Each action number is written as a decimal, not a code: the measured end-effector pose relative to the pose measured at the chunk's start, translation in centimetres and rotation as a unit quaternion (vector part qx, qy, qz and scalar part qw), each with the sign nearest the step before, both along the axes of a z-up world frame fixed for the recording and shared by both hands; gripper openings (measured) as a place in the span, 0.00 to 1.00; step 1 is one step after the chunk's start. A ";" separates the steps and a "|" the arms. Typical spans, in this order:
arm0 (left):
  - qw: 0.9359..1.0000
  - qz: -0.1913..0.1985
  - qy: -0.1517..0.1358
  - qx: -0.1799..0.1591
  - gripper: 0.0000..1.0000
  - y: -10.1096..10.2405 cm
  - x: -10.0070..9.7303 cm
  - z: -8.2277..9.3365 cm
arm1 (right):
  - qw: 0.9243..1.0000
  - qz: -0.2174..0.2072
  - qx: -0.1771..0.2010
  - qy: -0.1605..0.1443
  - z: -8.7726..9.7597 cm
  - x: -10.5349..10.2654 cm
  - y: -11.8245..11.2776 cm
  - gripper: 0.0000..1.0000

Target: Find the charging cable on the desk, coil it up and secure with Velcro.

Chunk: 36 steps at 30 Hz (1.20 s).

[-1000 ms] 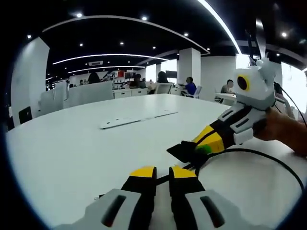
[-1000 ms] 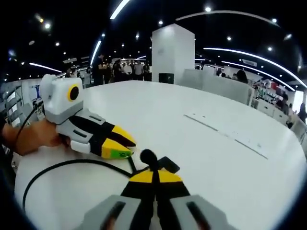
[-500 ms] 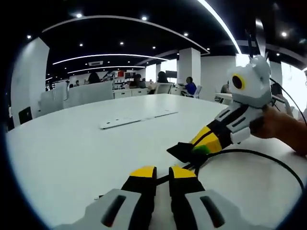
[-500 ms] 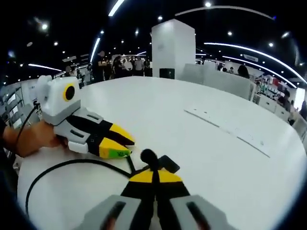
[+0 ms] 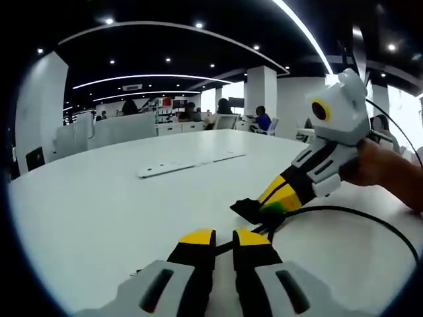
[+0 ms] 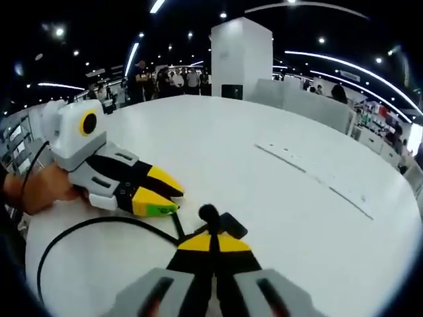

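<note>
A thin black charging cable (image 5: pixel 360 212) lies in a loop on the white desk (image 5: pixel 92 198). My left gripper (image 5: pixel 223 238) sits low at the near edge, jaws pressed together on the cable. My right gripper (image 5: pixel 274 201) comes in from the right, shut on a black Velcro strap (image 5: pixel 248 209) that rests on the desk. In the right gripper view, my right gripper (image 6: pixel 211 243) pinches the Velcro strap (image 6: pixel 228 224), whose end pokes up past the tips. My left gripper (image 6: pixel 162 197) lies to the left, with the cable (image 6: pixel 86 228) curving away from it.
A long flat white strip (image 5: pixel 188 164) lies further out on the desk, seen again as the strip (image 6: pixel 317 175) to the right. A person's hand (image 5: pixel 386 175) holds the right gripper. Chairs, desks, a white pillar (image 6: pixel 241 66) and seated people stand far behind.
The right gripper has tilted, its rear lifting and swinging slightly left while its tips stay on the Velcro strap. The left gripper and the cable loop have held still.
</note>
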<state>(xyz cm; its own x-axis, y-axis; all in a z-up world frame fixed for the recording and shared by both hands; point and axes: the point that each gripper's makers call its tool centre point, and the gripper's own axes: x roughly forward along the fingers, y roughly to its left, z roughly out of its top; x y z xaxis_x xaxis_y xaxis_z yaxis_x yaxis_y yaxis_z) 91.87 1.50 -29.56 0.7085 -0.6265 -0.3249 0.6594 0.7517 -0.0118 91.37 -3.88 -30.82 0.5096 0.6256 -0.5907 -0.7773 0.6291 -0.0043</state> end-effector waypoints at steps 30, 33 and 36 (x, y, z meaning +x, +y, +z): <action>1.000 -0.001 0.000 0.000 0.11 -0.3 -0.6 0.0 | 0.999 -0.007 -0.018 -0.027 -0.2 1.3 0.0 0.01; 1.000 -0.001 0.000 0.000 0.11 -0.3 -0.7 0.0 | 0.999 -0.011 -0.019 -0.028 -0.2 1.6 0.0 0.01; 1.000 -0.001 0.000 -0.001 0.11 -0.3 -0.8 0.0 | 0.999 -0.012 -0.020 -0.030 -0.2 1.8 0.0 0.01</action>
<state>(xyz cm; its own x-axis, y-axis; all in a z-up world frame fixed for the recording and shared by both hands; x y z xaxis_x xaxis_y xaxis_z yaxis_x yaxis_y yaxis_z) 91.03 1.24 -29.53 0.7070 -0.6283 -0.3245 0.6610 0.7503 -0.0128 93.20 -3.93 -31.01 0.5585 0.5902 -0.5829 -0.7601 0.6455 -0.0748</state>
